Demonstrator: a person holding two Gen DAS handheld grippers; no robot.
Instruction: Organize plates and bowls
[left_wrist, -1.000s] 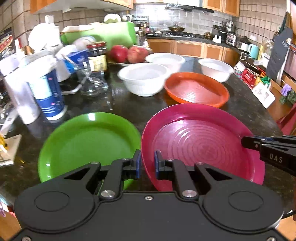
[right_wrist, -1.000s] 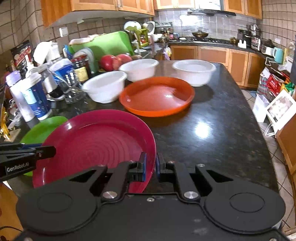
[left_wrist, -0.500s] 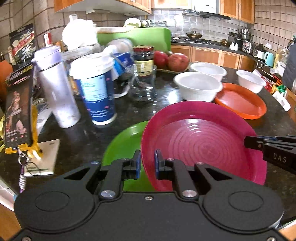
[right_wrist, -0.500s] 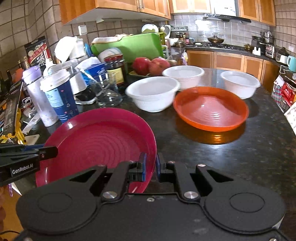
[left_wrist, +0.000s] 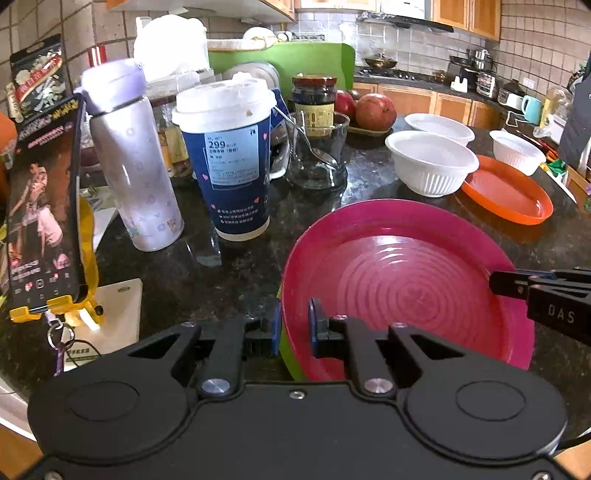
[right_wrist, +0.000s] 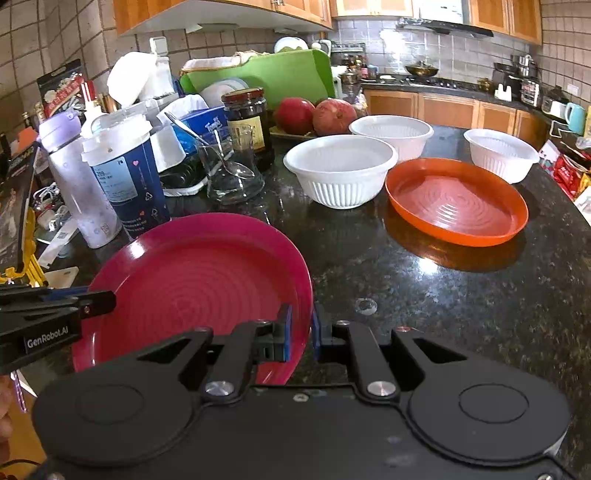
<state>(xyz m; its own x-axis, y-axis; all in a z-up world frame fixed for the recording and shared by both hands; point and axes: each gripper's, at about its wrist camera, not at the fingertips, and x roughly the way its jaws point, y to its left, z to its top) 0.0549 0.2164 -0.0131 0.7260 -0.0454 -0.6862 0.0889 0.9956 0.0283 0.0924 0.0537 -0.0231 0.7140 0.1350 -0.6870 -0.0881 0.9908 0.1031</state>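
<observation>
**Both grippers around the magenta plate's rim**

Now I have my left gripper (left_wrist: 293, 326) and right gripper (right_wrist: 300, 332) each parted slightly around the magenta plate (left_wrist: 406, 284), lower centre, stacked over a green plate (left_wrist: 286, 350). Upper right sit the orange plate (right_wrist: 456, 201) and three white bowls (right_wrist: 340, 168).

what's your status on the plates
Left gripper and right gripper both open, straddling the pink plate rim. Pink plate stacked on green plate. Paper cup close by.
</observation>
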